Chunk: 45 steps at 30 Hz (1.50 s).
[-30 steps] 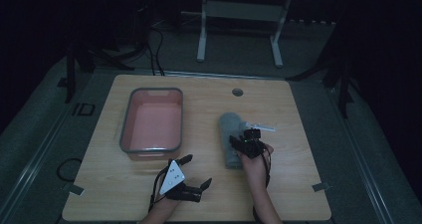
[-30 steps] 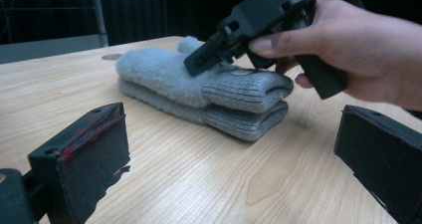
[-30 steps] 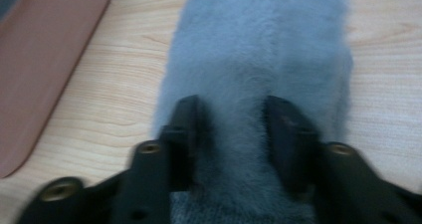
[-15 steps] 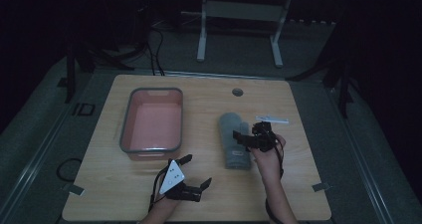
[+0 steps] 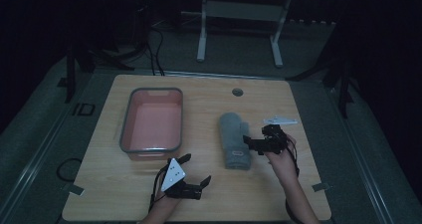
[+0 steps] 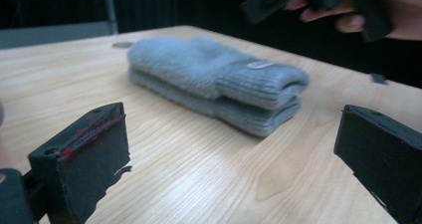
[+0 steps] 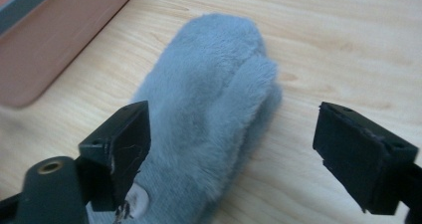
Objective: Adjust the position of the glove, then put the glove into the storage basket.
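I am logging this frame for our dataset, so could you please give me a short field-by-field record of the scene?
table: light wooden top
mittens: grey stacked pair, lying flat, right of centre
bin: pink with grey rim, left of the mittens, nothing seen inside
left gripper: open, near front edge, apart from the mittens
right gripper: open, at the mittens' right side, contact unclear

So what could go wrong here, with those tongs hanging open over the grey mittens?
The mittens lie stacked as a pair, so the open right tongs might pinch only the top one and leave the other on the table. The fuzzy knit may also slip from the pads. The left tongs are open and off to one side, so nothing steadies the stack.
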Available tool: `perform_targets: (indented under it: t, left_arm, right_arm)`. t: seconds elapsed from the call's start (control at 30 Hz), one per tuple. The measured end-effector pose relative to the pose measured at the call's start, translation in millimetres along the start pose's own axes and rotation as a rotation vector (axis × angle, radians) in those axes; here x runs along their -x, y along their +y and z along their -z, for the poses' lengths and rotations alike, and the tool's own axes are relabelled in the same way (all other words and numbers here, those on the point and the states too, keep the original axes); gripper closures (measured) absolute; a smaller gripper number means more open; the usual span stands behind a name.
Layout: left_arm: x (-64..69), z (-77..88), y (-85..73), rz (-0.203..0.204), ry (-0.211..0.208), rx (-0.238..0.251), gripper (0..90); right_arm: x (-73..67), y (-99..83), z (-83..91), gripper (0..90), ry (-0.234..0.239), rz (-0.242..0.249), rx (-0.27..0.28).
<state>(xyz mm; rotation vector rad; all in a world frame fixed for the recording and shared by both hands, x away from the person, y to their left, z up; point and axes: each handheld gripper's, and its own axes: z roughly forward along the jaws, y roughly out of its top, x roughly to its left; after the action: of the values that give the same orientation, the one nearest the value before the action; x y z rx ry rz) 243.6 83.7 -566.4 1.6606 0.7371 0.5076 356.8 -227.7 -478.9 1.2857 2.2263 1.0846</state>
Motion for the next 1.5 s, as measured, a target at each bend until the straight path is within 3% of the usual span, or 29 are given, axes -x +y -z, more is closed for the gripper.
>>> perform_targets:
  t: [0.07, 0.13, 0.2, 0.3, 0.4, 0.43, 0.6, 0.67, 0.73, 0.9, 0.97, 1.03, 1.1, 1.33, 1.4, 1.5]
  left_arm:
    - [-1.6, -2.4, 1.7, 0.027, 0.035, -0.035, 1.0]
    - [-2.9, -3.0, 2.8, 0.038, 0.036, -0.046, 1.0]
    - [-7.5, -8.2, 10.8, 0.089, 0.033, -0.09, 1.0]
    - [-9.2, -15.5, 24.0, 0.101, -0.012, -0.14, 2.5]
    - [-4.6, -27.1, 37.3, 0.038, -0.037, -0.155, 3.4]
    - [-4.0, -31.7, 41.6, 0.035, -0.049, -0.16, 2.5]
    - [-11.4, -58.6, 60.3, 0.14, -0.098, -0.165, 2.5]
    - [-16.5, -70.6, 65.6, 0.147, -0.092, -0.189, 2.7]
    - [-22.5, -82.9, 68.5, 0.17, -0.102, -0.22, 3.6]
    - [-33.2, -108.7, 65.5, 0.233, -0.114, -0.294, 6.8]
    - [-34.6, -119.4, 61.6, 0.23, -0.105, -0.348, 7.4]
    - [-33.8, -127.4, 57.7, 0.193, -0.073, -0.385, 12.3]
    - [-36.8, -132.5, 55.0, 0.221, -0.082, -0.396, 12.4]
    - [-40.4, -140.4, 54.3, 0.249, -0.101, -0.433, 14.6]
    - [-40.6, -145.0, 51.6, 0.267, -0.115, -0.454, 14.6]
    - [-42.5, -149.3, 48.0, 0.293, -0.125, -0.483, 14.0]
  right_arm:
    - [3.6, -5.6, 1.2, 13.8, 0.047, 0.079, 0.014]
    - [4.6, -8.5, 1.9, 13.5, 0.069, 0.096, 0.015]
    - [8.0, -15.4, 6.9, 13.9, 0.063, 0.115, 0.04]
    - [13.2, -18.9, 13.2, 13.6, 0.081, 0.062, 0.035]
    - [17.7, -19.5, 16.4, 13.6, 0.098, 0.029, 0.024]
    - [19.0, -18.9, 17.0, 13.7, 0.097, 0.013, 0.014]
    - [22.9, -13.9, 12.4, 13.9, 0.119, -0.028, -0.011]
    - [21.5, -11.8, 8.1, 11.6, 0.115, -0.016, -0.013]
    - [21.6, -10.4, 2.3, 11.7, 0.126, -0.038, -0.003]
    - [21.1, -8.9, -15.6, 25.9, 0.125, -0.051, -0.027]
    - [21.6, -9.1, -21.5, 32.5, 0.129, -0.073, -0.033]
    - [22.7, -10.2, -27.7, 36.4, 0.148, -0.095, -0.048]
    - [23.4, -12.6, -34.5, 39.8, 0.144, -0.105, -0.063]
    - [25.2, -21.5, -52.4, 38.2, 0.156, -0.141, -0.119]
    - [29.3, -26.0, -54.7, 37.4, 0.188, -0.191, -0.139]
    - [31.2, -27.4, -57.3, 37.4, 0.208, -0.206, -0.167]
